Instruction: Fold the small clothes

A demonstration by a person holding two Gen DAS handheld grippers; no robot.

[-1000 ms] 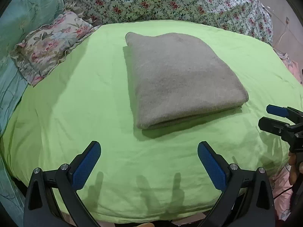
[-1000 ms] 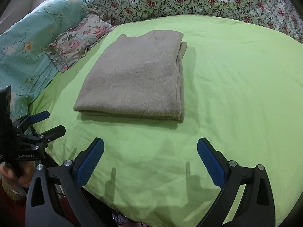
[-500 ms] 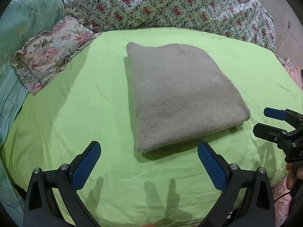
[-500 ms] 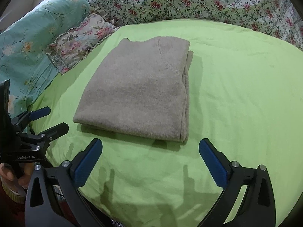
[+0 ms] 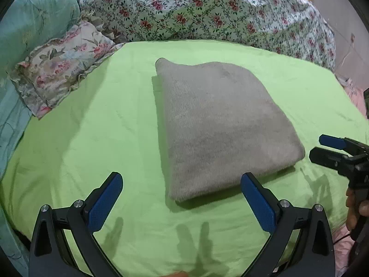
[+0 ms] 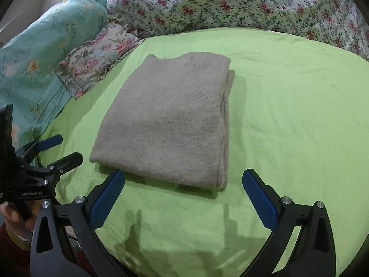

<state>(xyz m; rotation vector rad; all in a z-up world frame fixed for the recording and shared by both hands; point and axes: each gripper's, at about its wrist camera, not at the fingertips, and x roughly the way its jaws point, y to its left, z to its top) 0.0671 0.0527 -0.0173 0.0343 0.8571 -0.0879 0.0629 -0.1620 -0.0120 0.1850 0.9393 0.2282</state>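
Grey-beige knit garment, folded to a thick rectangle (image 5: pixel 219 133), lies centre frame on the lime-green bed sheet (image 5: pixel 92 138); nothing touching it. In the rt wrist view its loose layered edges run down the right side (image 6: pixel 224 127), rounded fold along the near-left edge.

My left gripper (image 5: pixel 182 205): jaws wide apart, empty, low in frame w/ the garment's near corner between the blue pads. My right gripper (image 6: pixel 182 198): same, wide open, holding nothing, near edge of the garment just ahead of the pads.

Floral quilt (image 5: pixel 207 11) and ruffled floral pillow (image 5: pixel 62 64) upper frame, well apart from the work.

Judgement: fold looks nearly done. Prob one more halving or just tidy-up. Next move needs both grippers on the near corners, pinching all layers so the stack doesn't shear.
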